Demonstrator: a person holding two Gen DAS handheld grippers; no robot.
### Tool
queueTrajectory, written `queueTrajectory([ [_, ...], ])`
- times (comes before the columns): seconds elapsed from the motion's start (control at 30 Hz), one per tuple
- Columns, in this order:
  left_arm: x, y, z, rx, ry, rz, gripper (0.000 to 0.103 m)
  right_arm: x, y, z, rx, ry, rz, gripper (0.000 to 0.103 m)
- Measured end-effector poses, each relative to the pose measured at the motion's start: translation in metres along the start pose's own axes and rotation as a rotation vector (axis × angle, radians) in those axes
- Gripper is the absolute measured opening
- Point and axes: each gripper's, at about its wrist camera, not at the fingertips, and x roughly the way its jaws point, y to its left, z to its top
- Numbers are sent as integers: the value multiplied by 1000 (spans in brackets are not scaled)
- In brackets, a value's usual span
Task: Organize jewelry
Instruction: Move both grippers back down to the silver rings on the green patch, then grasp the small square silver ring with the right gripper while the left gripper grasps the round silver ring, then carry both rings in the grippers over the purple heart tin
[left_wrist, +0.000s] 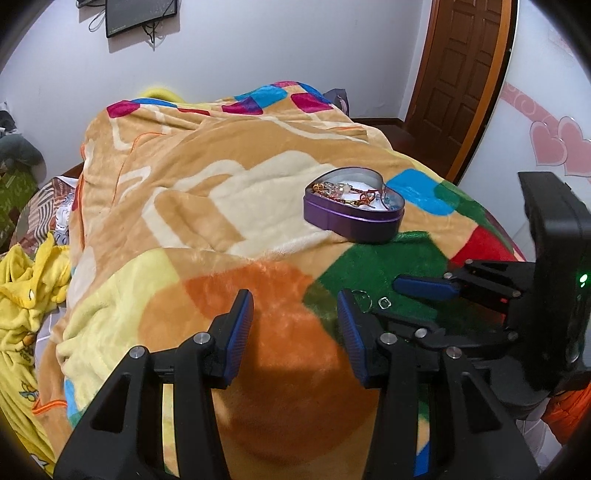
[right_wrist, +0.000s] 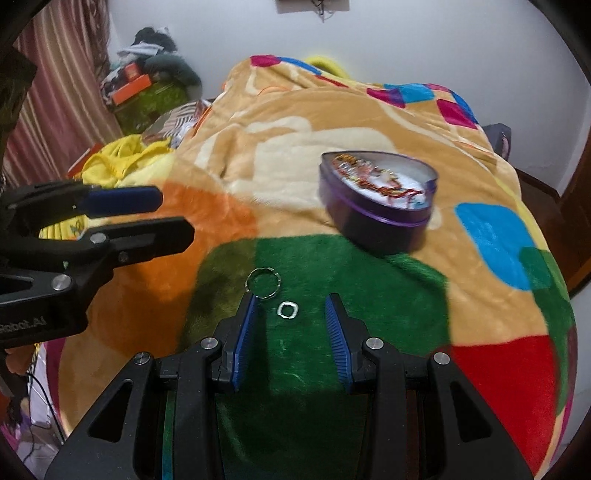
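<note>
A purple heart-shaped tin (left_wrist: 351, 218) stands open on the blanket, holding several red and gold jewelry pieces; it also shows in the right wrist view (right_wrist: 380, 218). Two silver rings lie on the green patch: a round thin ring (right_wrist: 263, 282) and a small squarish ring (right_wrist: 287, 309). In the left wrist view they show as the round ring (left_wrist: 362, 297) and the small ring (left_wrist: 384, 303). My right gripper (right_wrist: 291, 301) is open, low over the blanket, with the small ring between its fingertips. My left gripper (left_wrist: 295, 295) is open and empty over the orange patch.
The colourful fleece blanket (left_wrist: 207, 206) covers a bed. Yellow clothes (left_wrist: 26, 291) lie at the left edge. A pile of boxes and clothes (right_wrist: 147, 85) sits at the far left. A wooden door (left_wrist: 461, 66) stands at the back right.
</note>
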Motion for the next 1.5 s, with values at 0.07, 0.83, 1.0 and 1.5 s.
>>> queueTrajectory([
  [0.07,1,0,0,1,7,-9,37,2,1,-1,-5,0,-1,33],
  [0.83,47,-39,1,61,140,-115,22,-20,-34,0,59,-61,-21,10],
  [1.0,56,-43,3,68,146,-100,23,-28,-47,1,94,-84,-35,10],
  [1.5,48,-43,8,69,91,-64,21,-44,-57,7,122,-138,-43,10],
])
